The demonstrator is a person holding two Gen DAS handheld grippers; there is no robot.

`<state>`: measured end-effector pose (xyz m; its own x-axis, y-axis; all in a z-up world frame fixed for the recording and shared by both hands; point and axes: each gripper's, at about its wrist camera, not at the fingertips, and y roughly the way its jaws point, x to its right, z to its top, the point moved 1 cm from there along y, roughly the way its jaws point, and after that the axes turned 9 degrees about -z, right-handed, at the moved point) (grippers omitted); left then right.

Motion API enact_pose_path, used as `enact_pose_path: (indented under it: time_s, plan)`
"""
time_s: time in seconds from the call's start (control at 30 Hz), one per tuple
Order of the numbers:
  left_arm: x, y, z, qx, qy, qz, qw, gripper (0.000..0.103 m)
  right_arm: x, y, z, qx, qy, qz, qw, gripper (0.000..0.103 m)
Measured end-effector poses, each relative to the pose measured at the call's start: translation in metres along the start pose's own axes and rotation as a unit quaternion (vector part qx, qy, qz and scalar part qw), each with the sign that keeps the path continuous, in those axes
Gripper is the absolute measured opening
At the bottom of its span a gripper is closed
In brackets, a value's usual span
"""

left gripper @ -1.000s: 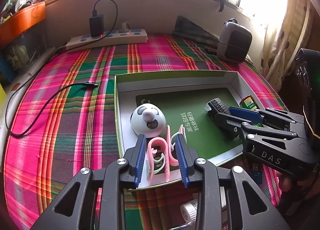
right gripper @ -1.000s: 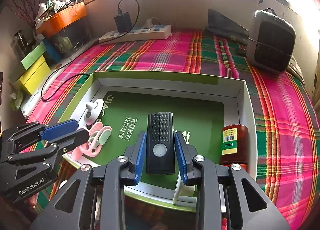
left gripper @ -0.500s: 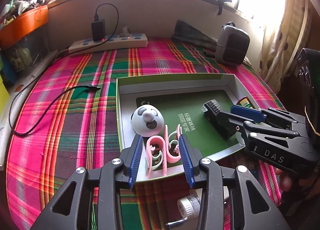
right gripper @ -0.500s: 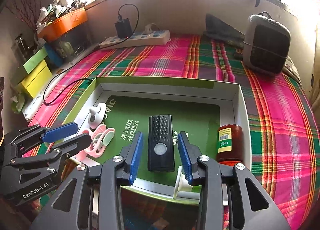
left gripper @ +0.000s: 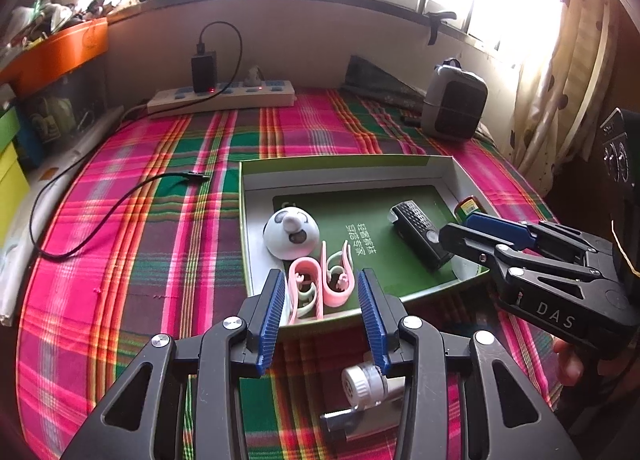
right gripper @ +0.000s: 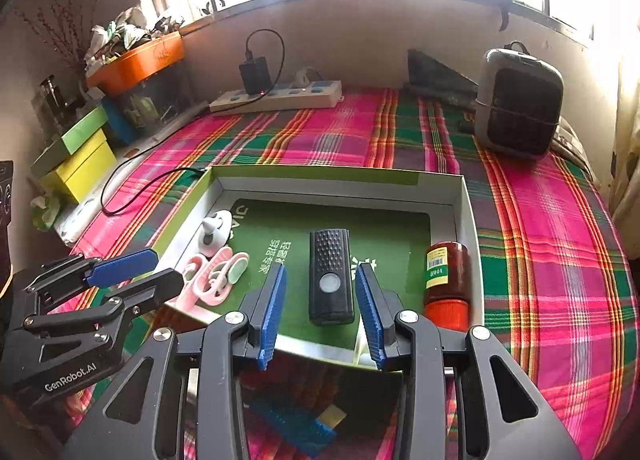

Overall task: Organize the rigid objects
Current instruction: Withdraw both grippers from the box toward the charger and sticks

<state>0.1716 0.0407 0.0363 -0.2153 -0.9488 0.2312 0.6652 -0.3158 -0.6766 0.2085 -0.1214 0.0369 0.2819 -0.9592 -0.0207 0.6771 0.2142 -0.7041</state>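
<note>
Green tray [left gripper: 344,168] sits on the plaid cloth [left gripper: 160,220], holding pink clips [left gripper: 320,284], white dome toy [left gripper: 291,234], black remote [right gripper: 331,276] and red bottle [right gripper: 446,280]. My left gripper [left gripper: 322,314] is open, empty, its pads either side of the clips at the tray's near edge, not touching. My right gripper [right gripper: 320,312] is open too, straddling the remote's near end, no contact.
</note>
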Motion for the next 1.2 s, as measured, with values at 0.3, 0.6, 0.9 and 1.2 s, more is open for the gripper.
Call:
enact_pose_path:
  time_s: [0.3,0.6,0.9,1.2]
  plan:
    - [-0.001,-0.019,-0.012,0.012,-0.009,-0.003,0.9999,0.037,0.006,-0.021,-0.012,0.016,0.010,0.002,1.000,0.037]
    - [-0.011,-0.028,-0.032,0.006,-0.028,-0.007,0.9996,0.037,0.024,-0.037,-0.028,0.019,0.029,-0.008,0.999,0.037]
    - [-0.017,-0.024,-0.053,-0.015,-0.047,-0.026,0.9984,0.037,0.018,-0.040,-0.049,0.008,0.006,-0.006,1.000,0.037]
    - [-0.012,-0.020,-0.067,-0.032,-0.052,-0.053,0.9967,0.037,-0.001,-0.034,-0.059,-0.007,-0.036,0.011,0.999,0.037]
